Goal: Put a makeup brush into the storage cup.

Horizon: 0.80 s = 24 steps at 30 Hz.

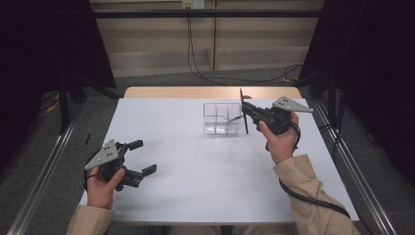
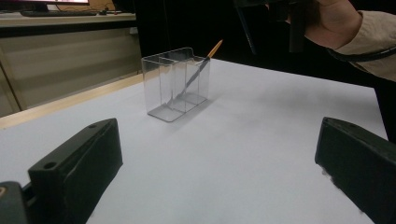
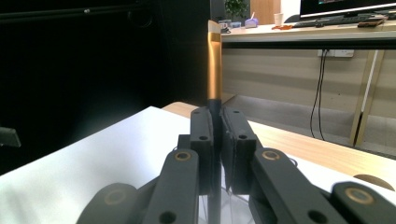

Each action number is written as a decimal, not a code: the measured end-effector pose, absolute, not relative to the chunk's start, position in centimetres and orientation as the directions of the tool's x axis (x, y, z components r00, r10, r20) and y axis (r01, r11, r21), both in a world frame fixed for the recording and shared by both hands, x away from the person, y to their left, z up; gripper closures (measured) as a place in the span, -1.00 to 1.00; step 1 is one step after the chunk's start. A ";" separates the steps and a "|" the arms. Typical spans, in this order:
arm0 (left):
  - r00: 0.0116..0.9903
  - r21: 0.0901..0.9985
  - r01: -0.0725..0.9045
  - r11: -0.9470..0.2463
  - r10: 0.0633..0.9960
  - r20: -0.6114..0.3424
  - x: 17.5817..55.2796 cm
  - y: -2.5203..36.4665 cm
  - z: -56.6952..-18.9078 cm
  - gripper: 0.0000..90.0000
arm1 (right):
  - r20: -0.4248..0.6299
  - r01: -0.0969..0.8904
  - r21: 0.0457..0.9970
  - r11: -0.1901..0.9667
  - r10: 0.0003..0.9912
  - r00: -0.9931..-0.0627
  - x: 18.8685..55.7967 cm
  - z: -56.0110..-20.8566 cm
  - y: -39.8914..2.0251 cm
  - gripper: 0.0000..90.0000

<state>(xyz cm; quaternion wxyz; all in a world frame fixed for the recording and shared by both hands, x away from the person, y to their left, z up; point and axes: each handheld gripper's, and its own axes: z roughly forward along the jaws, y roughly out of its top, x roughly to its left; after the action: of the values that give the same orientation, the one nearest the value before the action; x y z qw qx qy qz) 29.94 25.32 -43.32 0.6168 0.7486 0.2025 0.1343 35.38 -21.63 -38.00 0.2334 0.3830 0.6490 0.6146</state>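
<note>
A slim brush (image 3: pixel 214 65), with a dark handle, a golden ferrule and a pale tip, is clamped upright between the jaws of the right claw (image 1: pixel 246 110). In the high view the brush (image 1: pixel 243 111) is seen standing on end just beside the right end of a clear plastic organiser (image 1: pixel 222 117), its lower end reaching down towards the tabletop (image 1: pixel 195 171); whether it touches the white surface cannot be told. The right claw is held by the person's right hand (image 1: pixel 279 139) (a beige sleeve covers the forearm), and its jaws are clenched tight on the dark handle.

The organiser is divided into compartments and stands near the far edge of the tabletop. In the left gripper view a second thin stick (image 2: pixel 198 70) with an orange tip is seen leaning inside the organiser (image 2: pixel 175 84), in its right-hand compartment, the tip rising above the rim.

The left claw (image 1: pixel 143 156) is held low over the near left part of the tabletop, well apart from the organiser. Its jaws are spread wide, with nothing between them.
</note>
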 end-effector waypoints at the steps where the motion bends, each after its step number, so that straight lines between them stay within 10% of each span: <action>1: 0.882 0.978 0.137 -0.159 0.468 -0.047 29.9 25.3 -43.3 -0.99 | 0.167 0.209 0.977 -0.049 0.782 -0.600 35.4 -38.0 -21.7 0.86; 24: 0.884 0.978 0.139 -0.158 0.465 -0.050 29.9 25.3 -43.5 -0.99 | 0.158 0.184 0.981 -0.063 0.808 -0.568 37.2 -37.5 -21.2 0.86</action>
<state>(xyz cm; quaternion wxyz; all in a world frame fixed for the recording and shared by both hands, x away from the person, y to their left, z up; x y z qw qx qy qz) 29.94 25.26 -43.45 0.6169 0.7493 0.2012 0.1321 37.23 -21.24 -37.51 0.2532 0.3897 0.6359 0.6162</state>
